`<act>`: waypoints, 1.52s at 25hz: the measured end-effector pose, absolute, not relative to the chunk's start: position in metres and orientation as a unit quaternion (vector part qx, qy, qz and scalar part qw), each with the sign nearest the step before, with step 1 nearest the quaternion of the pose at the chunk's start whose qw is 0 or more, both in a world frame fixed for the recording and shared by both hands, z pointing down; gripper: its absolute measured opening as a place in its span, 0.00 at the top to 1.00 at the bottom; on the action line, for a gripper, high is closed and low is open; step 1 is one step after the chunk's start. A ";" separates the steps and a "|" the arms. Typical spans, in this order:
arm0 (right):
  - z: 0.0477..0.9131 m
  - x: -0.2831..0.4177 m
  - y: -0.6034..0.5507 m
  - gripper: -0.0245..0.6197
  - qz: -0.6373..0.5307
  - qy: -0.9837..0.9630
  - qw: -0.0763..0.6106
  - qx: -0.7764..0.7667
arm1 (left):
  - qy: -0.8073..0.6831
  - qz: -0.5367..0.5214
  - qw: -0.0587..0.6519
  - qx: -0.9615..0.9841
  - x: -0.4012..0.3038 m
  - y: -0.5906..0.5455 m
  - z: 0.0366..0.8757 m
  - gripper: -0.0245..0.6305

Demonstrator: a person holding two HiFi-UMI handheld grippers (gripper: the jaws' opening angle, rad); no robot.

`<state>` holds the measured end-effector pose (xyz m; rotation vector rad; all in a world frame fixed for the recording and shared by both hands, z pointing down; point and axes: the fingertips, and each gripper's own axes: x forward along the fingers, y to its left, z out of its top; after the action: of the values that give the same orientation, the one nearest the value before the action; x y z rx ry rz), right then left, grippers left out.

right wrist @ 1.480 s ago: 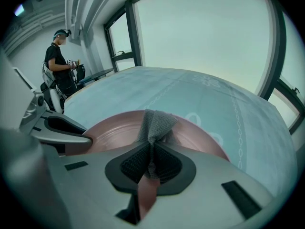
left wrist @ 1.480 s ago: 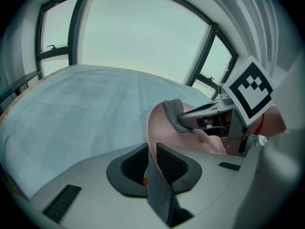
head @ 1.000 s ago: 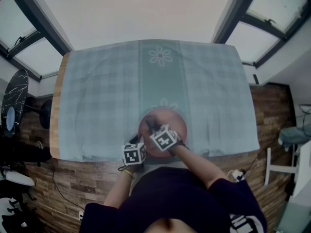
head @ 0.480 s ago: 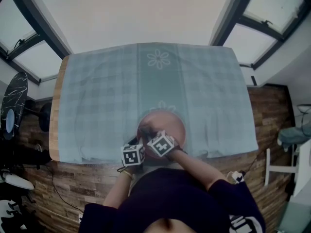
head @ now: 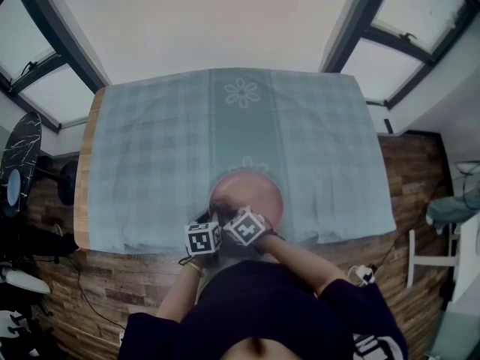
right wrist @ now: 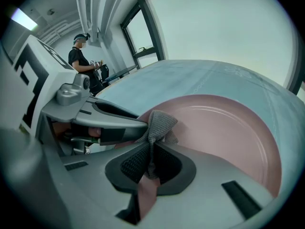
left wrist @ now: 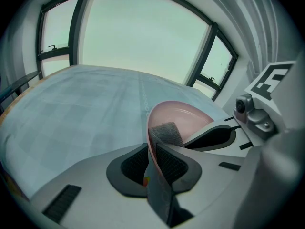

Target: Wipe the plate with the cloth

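Plate [right wrist: 224, 132] rim sits clamped in my left gripper [left wrist: 151, 161]; my right gripper [right wrist: 151, 163] clamps the cloth [right wrist: 159, 123], with the plate face ahead-right.

A round pink plate [head: 255, 190] was laid flat near the front edge of a blue checked tablecloth [head: 150, 148], gripped by its rim. A small grey cloth [right wrist: 159, 123] was pinched, bunched up, on the plate.

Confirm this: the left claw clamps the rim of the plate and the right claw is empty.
Not empty: the right claw is shut on the cloth, as the right gripper view shows. The left claw does clamp the rim of the plate.
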<state>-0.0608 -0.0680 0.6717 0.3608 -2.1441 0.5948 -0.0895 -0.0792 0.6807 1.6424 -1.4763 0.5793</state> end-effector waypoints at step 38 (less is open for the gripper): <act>0.666 0.048 -0.156 0.91 0.223 -0.804 0.449 0.319 | -0.589 0.235 0.418 0.650 -0.091 -0.078 0.682 0.86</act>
<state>0.0480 -0.1564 0.6662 0.7888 -1.9897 0.5513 -0.0905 -0.0782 0.6824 1.6307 -1.4778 0.5889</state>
